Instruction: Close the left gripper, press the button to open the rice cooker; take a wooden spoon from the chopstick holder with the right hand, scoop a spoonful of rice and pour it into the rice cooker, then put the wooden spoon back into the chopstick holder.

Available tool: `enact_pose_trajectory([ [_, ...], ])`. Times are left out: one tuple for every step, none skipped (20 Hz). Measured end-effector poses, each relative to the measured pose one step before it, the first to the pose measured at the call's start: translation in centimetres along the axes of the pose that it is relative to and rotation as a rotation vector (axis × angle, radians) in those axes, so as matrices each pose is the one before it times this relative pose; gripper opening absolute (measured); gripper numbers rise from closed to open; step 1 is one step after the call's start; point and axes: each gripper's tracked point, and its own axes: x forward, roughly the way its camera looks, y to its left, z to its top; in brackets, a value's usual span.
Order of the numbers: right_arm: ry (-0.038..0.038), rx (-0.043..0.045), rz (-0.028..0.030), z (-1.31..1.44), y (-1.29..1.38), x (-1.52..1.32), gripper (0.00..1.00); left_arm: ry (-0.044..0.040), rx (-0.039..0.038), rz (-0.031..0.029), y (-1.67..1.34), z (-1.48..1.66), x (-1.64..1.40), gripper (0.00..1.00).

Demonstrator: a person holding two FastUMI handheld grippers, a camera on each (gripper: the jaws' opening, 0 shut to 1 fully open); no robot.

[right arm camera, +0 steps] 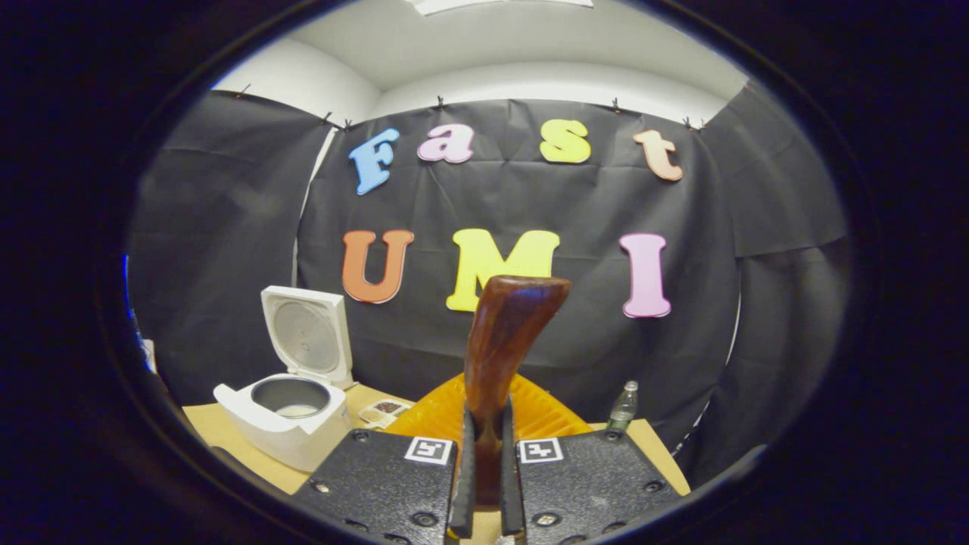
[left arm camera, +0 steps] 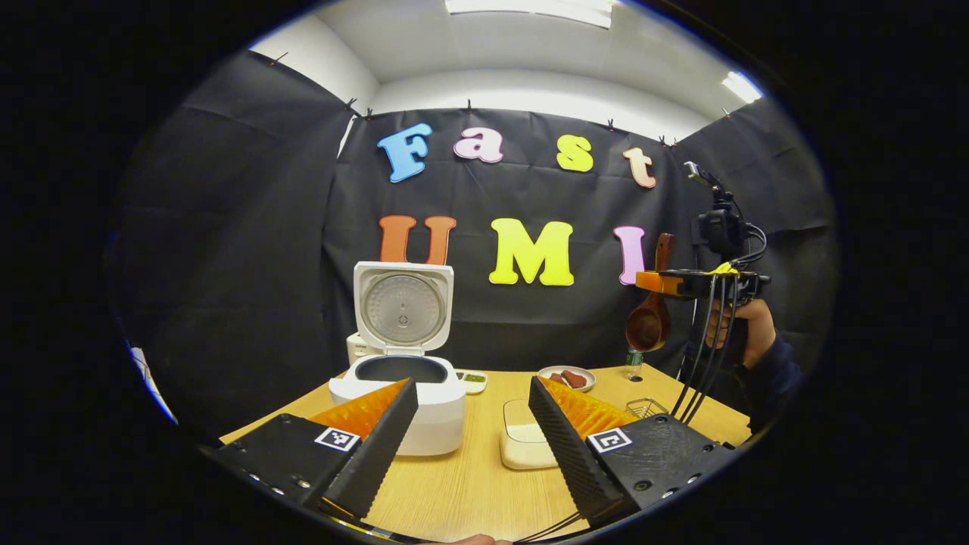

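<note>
The white rice cooker (left arm camera: 399, 412) stands on the left of the wooden table (left arm camera: 462, 484), its lid (left arm camera: 403, 306) raised upright and the dark inner pot showing. My left gripper (left arm camera: 471, 386) hovers open in front of it, with nothing between its fingers. High at the right, a hand holds my right gripper (left arm camera: 666, 281), which is shut on the handle of the wooden spoon (left arm camera: 649, 324); the bowl hangs down. In the right gripper view the spoon handle (right arm camera: 506, 333) rises between the closed fingers of the right gripper (right arm camera: 484, 424), and the open cooker (right arm camera: 284, 420) sits lower left.
A white rice container (left arm camera: 525, 443) lies in the middle of the table. Behind it are a plate (left arm camera: 566, 376) with reddish food and a small dish (left arm camera: 473, 381). A wire holder (left arm camera: 647, 409) and a bottle (left arm camera: 634, 362) stand at the right, below the spoon.
</note>
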Motion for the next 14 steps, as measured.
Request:
enact_pose_trajectory([
  [0.01484,0.01356,-0.00953,-0.873,-0.807,0.195,0.19,0.00092,0.00269,-0.00594,-0.374,0.075,0.274,0.94],
  [0.01975,0.01848,-0.00667,-0.935,-0.687,-0.028,0.19,0.00411,0.00410,-0.00433,-0.365,-0.081,0.281,0.94],
  [0.01992,0.02069,-0.00402,-0.952,-0.796,0.071,0.19,0.00417,0.00257,-0.00254,-0.213,-0.200,0.208,0.94],
  [0.02046,0.01960,-0.00385,-0.870,-0.602,0.268,0.19,0.00358,0.00060,-0.00244,-0.072,-0.169,-0.017,0.94],
  [0.02089,0.02190,-0.00919,-1.017,-0.645,0.414,0.19,0.00279,-0.00103,-0.00150,-0.023,-0.168,0.171,0.94],
  [0.02216,0.01967,-0.00882,-0.905,-0.669,0.426,0.19,0.00431,-0.00250,0.00061,0.038,-0.061,0.073,0.94],
  [0.02293,0.01774,-0.01187,-0.970,-0.737,0.661,0.19,0.00220,-0.00324,0.00142,0.059,-0.162,0.084,0.94],
  [0.02210,0.01740,-0.00819,-0.955,-0.606,0.380,0.19,0.00273,-0.00236,0.00106,0.093,-0.071,0.112,0.94],
  [0.01914,0.01704,-0.00552,-0.813,-0.376,0.419,0.19,0.00225,-0.00062,0.00171,0.017,-0.132,0.009,0.94],
  [0.01786,0.01473,-0.00237,-0.577,-0.328,0.198,0.19,0.00298,0.00065,0.00324,0.210,-0.135,-0.069,0.94],
  [0.01499,0.00970,-0.00164,-0.555,-0.378,0.181,0.19,0.00241,0.00122,0.00388,0.198,-0.025,0.055,0.94],
  [0.00830,0.00938,-0.00646,-0.456,-0.334,0.153,0.19,0.00114,0.00059,0.00372,0.146,-0.054,-0.004,0.94],
  [0.00503,0.01010,-0.00618,-0.444,-0.447,0.155,0.19,0.00202,-0.00058,0.00057,0.083,-0.129,0.000,0.94],
  [0.00452,0.00358,-0.00600,-0.490,-0.324,0.065,0.19,0.00344,-0.00256,-0.00028,0.039,-0.141,0.141,0.94],
])
